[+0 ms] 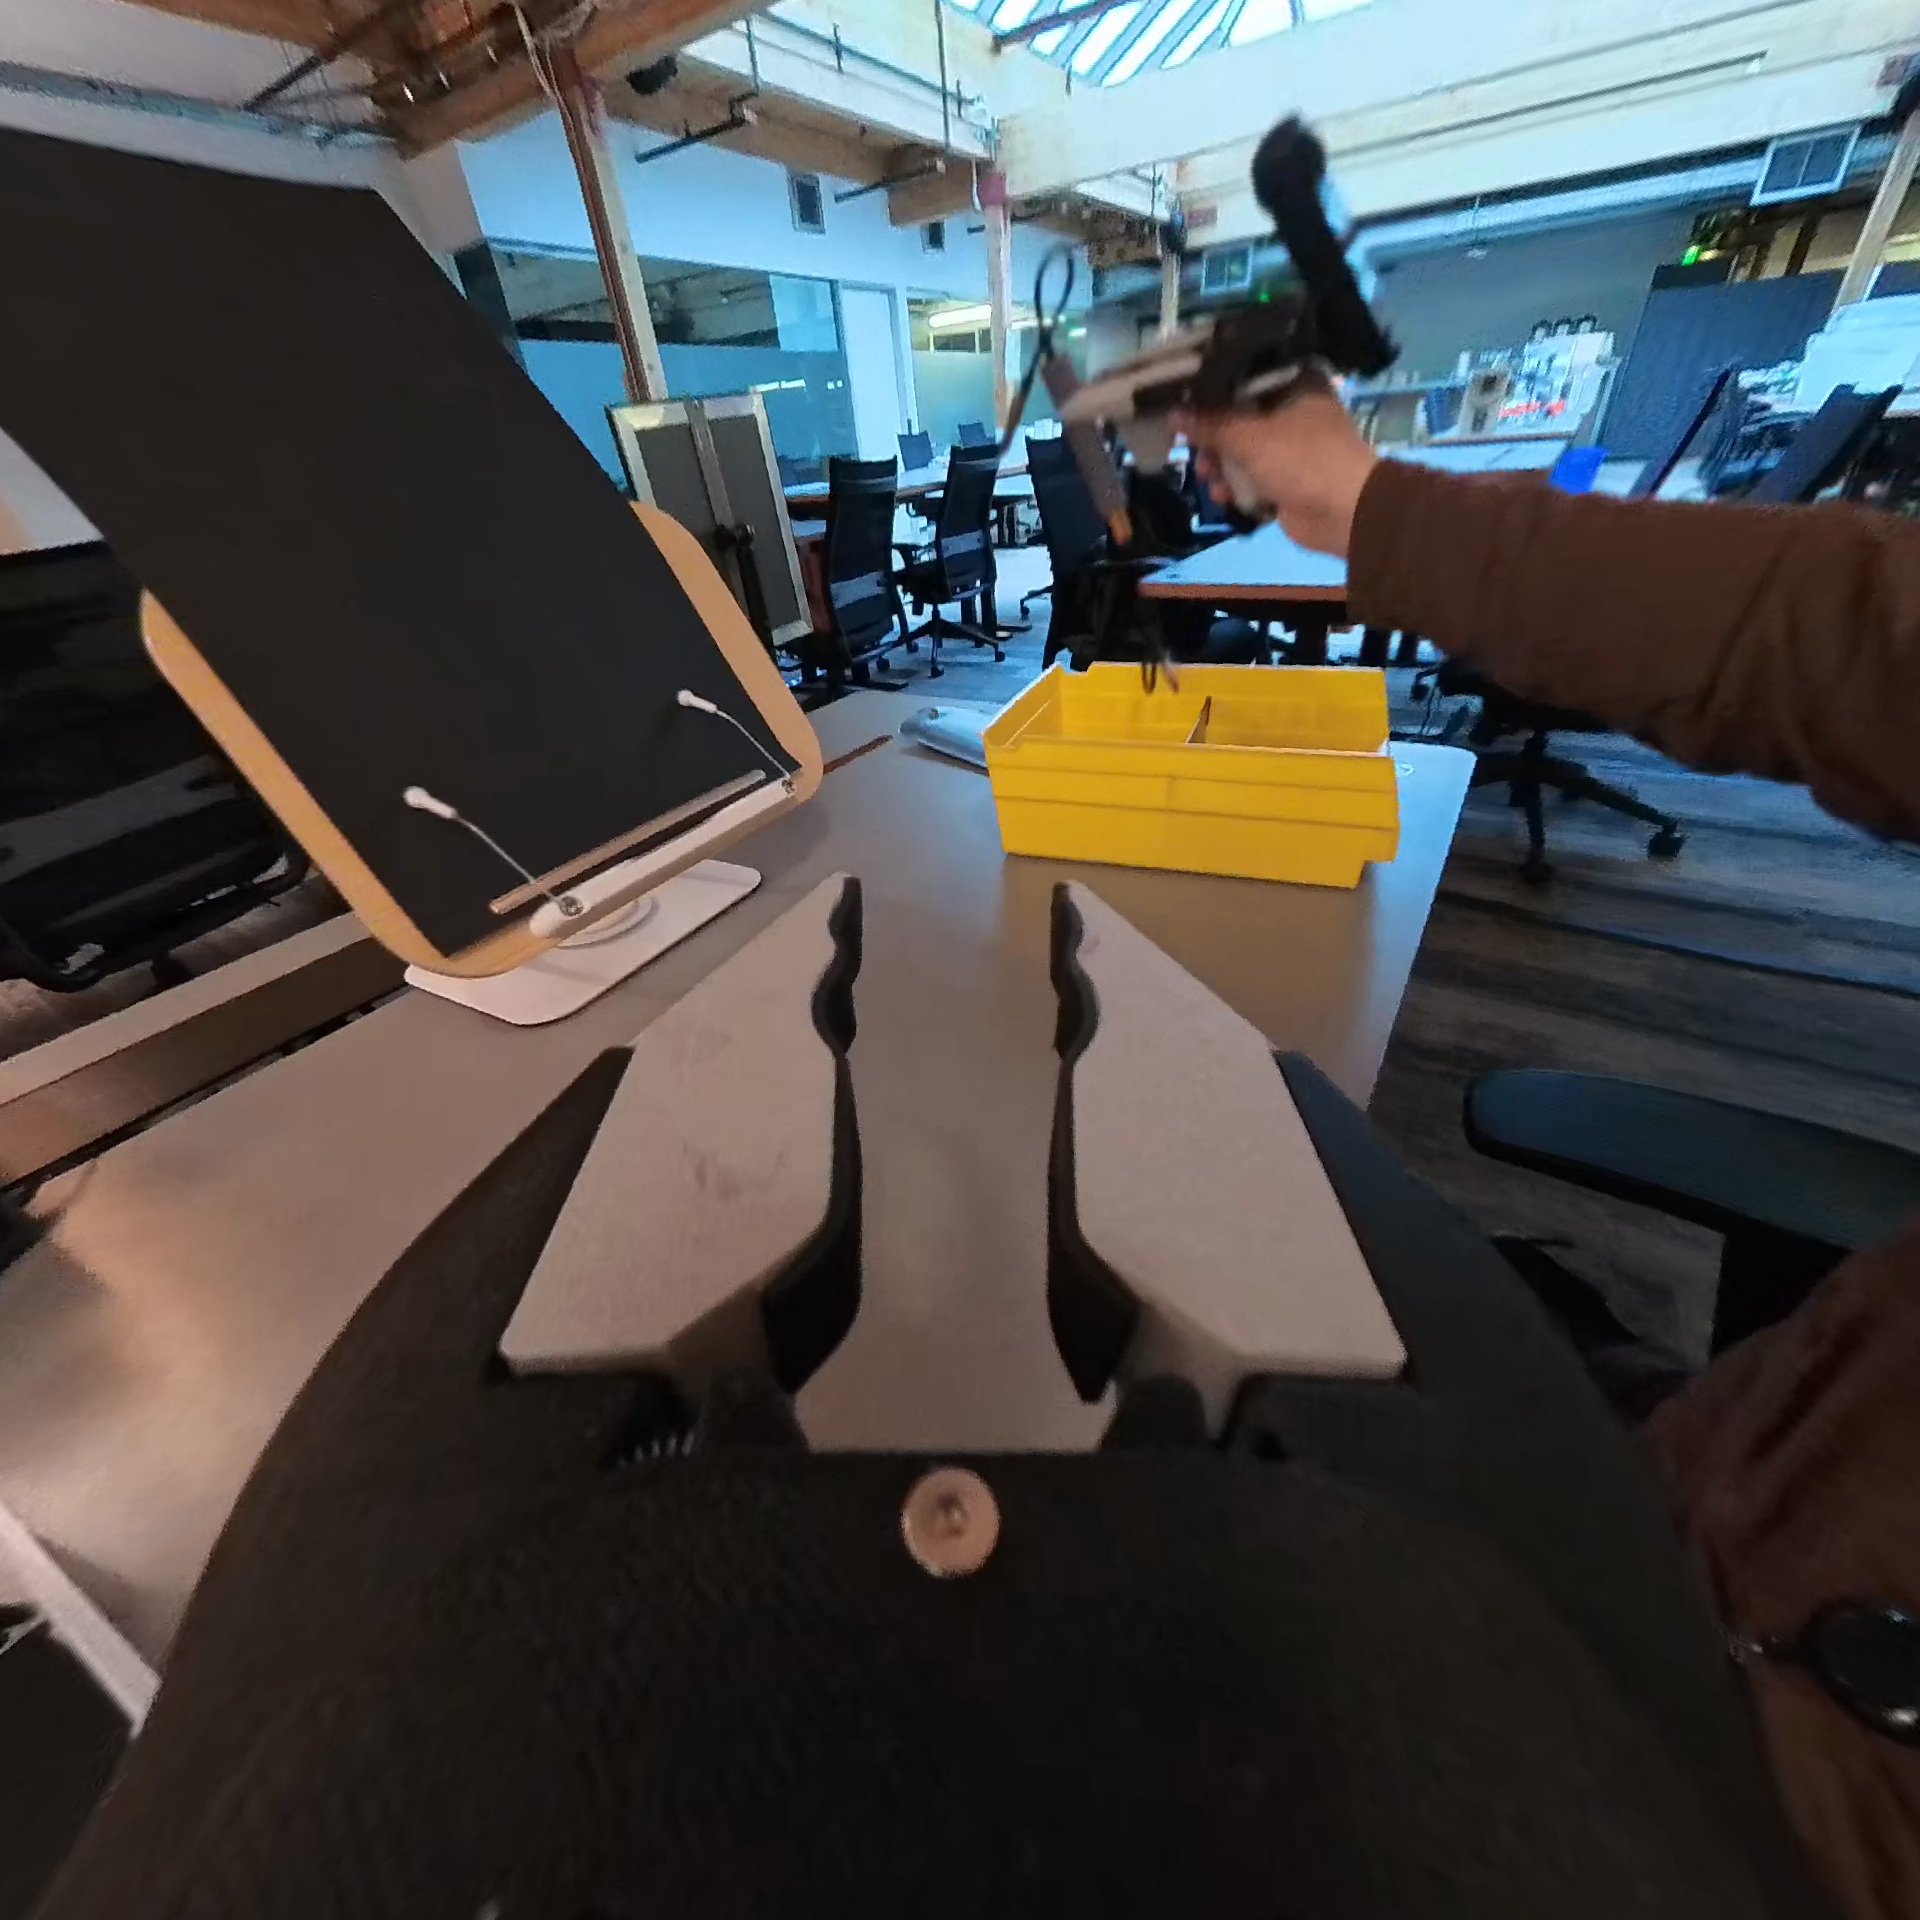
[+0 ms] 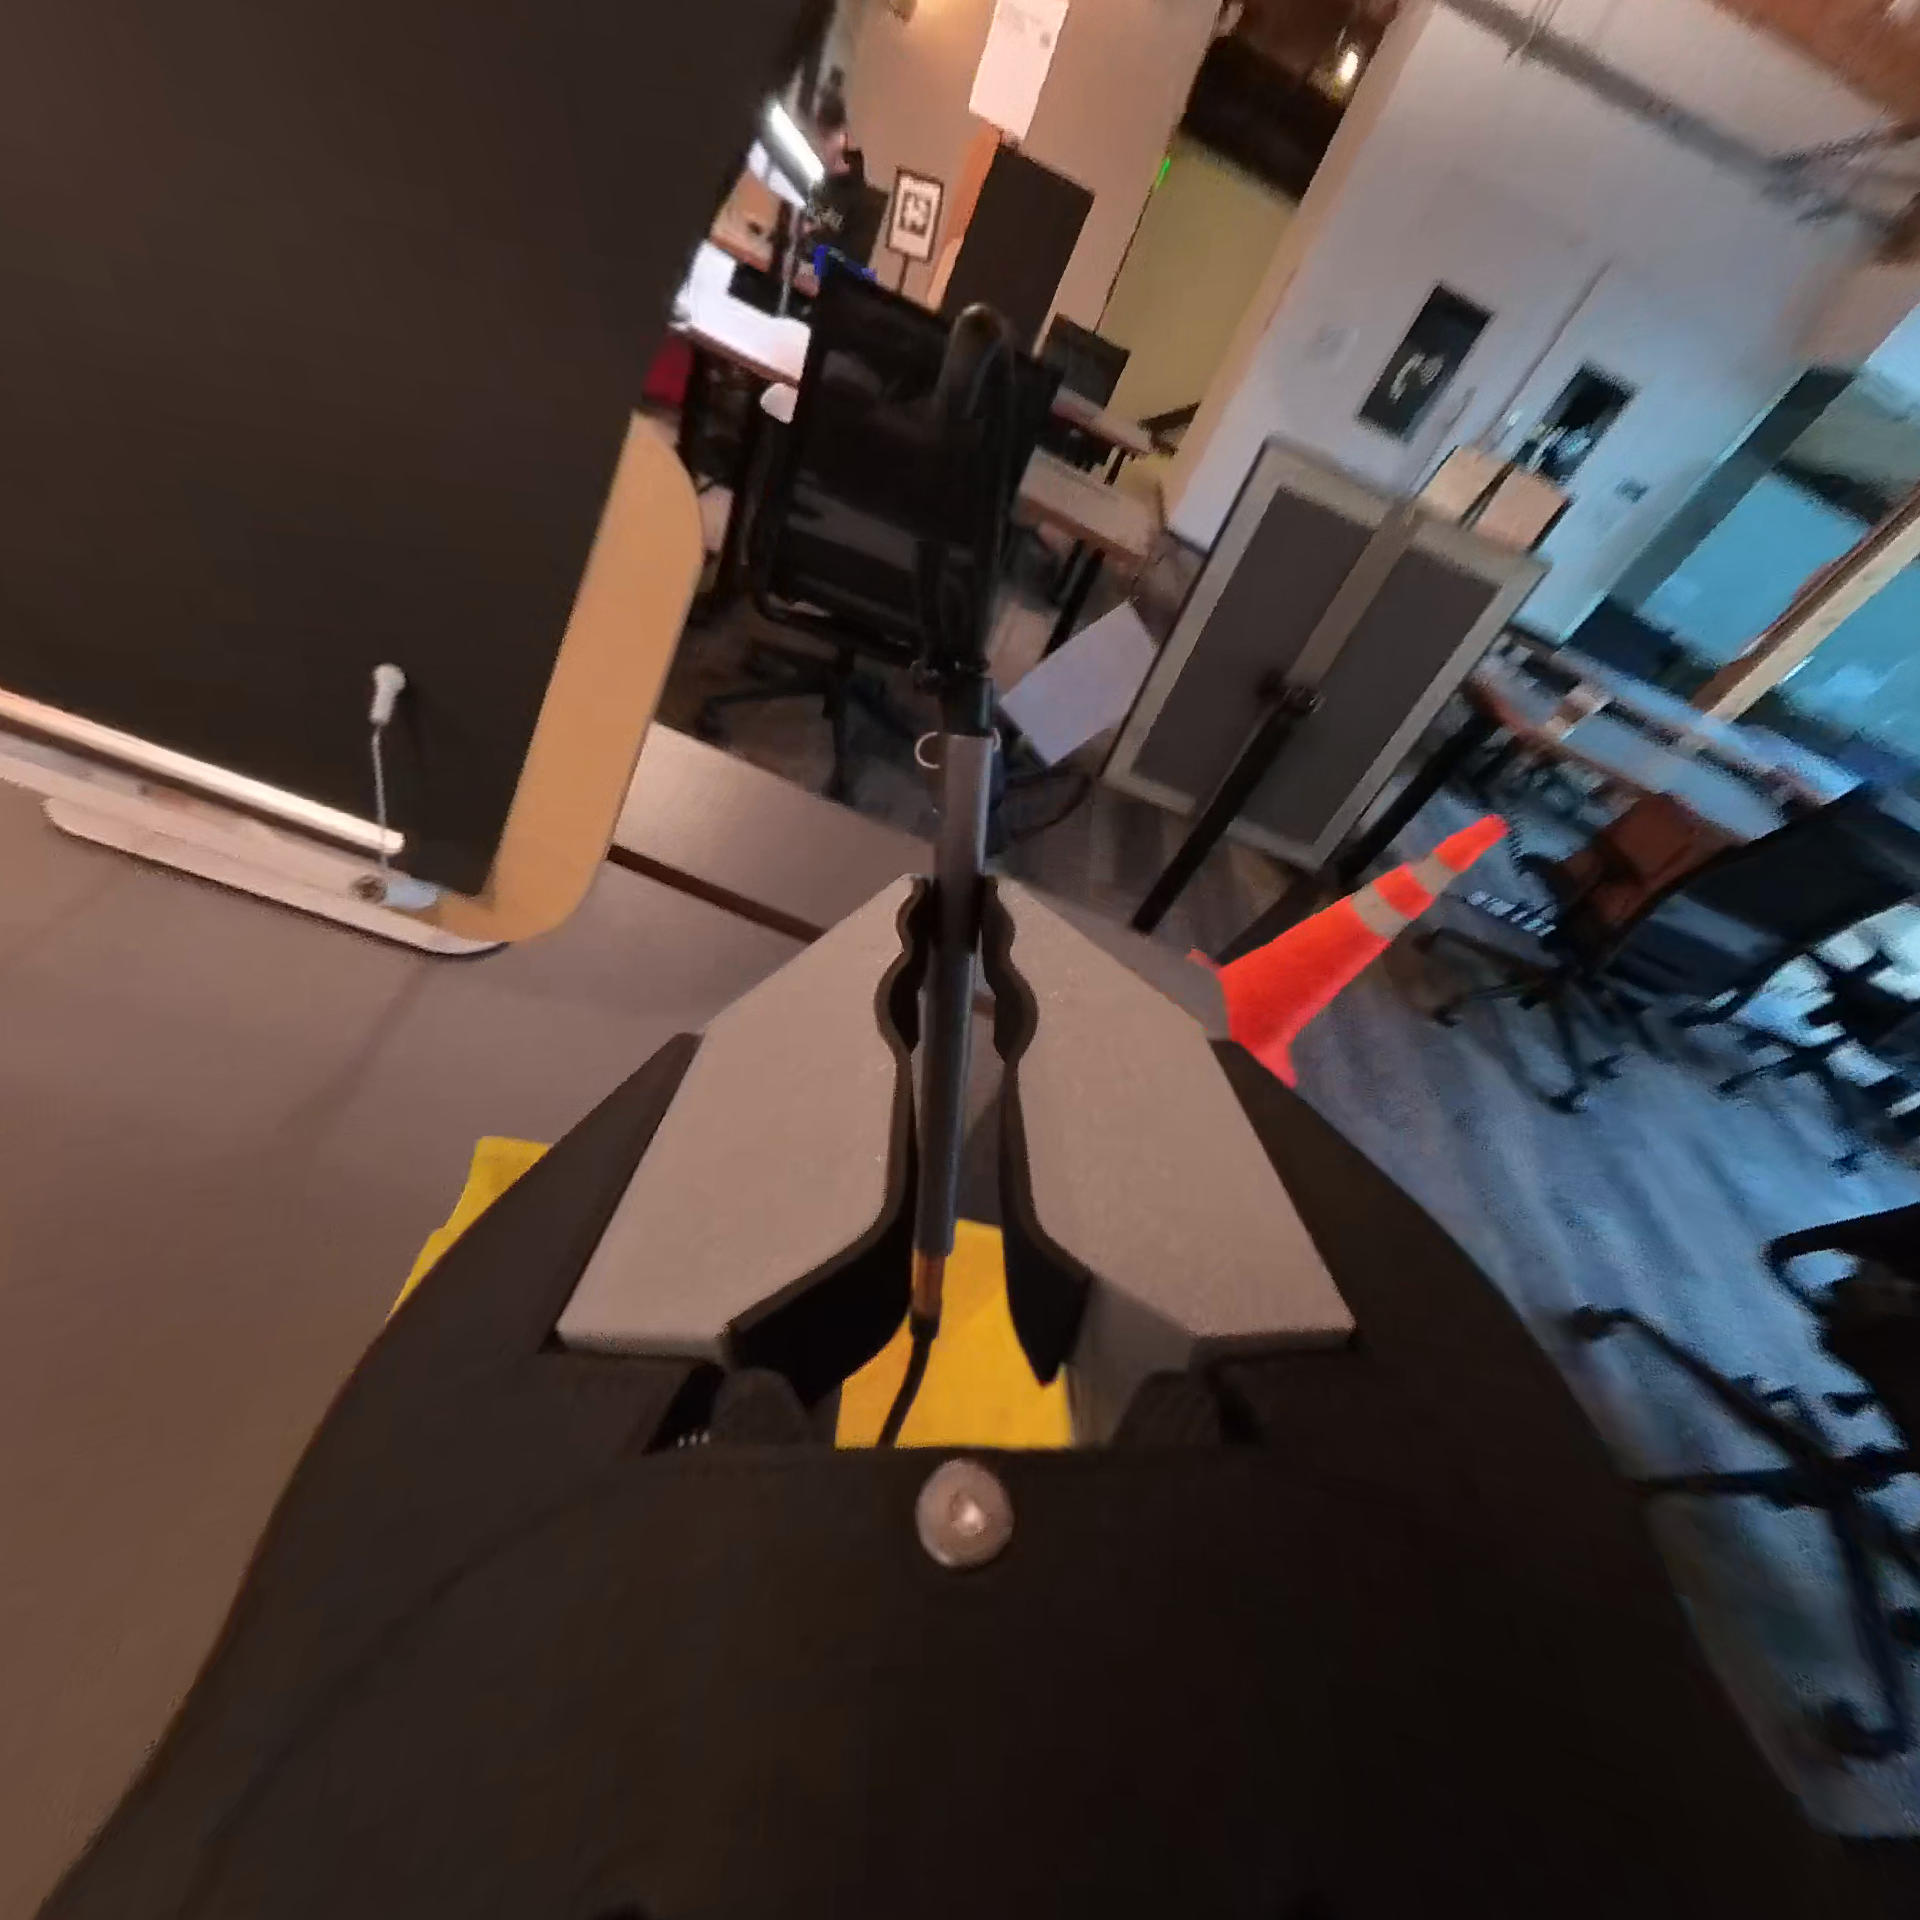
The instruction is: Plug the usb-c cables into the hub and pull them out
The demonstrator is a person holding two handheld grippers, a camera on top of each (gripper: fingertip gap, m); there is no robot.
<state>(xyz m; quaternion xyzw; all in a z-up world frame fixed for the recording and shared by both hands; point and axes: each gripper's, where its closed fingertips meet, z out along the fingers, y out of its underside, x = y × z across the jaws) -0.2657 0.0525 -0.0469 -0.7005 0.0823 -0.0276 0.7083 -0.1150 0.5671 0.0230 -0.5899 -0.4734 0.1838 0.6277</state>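
Right wrist view: my right gripper [image 2: 951, 914] pinches the hub [image 2: 954, 997] above the bin [image 2: 971, 1340], while my left gripper [image 1: 954, 914] waits spread, empty.

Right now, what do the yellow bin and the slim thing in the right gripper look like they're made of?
Yellow bin: likely molded plastic, uniform colour with a soft sheen and ribbed walls. Hub, clamped in the right gripper: probably matte grey metal, though plastic is possible; blur hides detail.

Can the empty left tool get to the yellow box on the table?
Probably yes. The left tool is open and empty, and only bare table lies between it and the yellow box.
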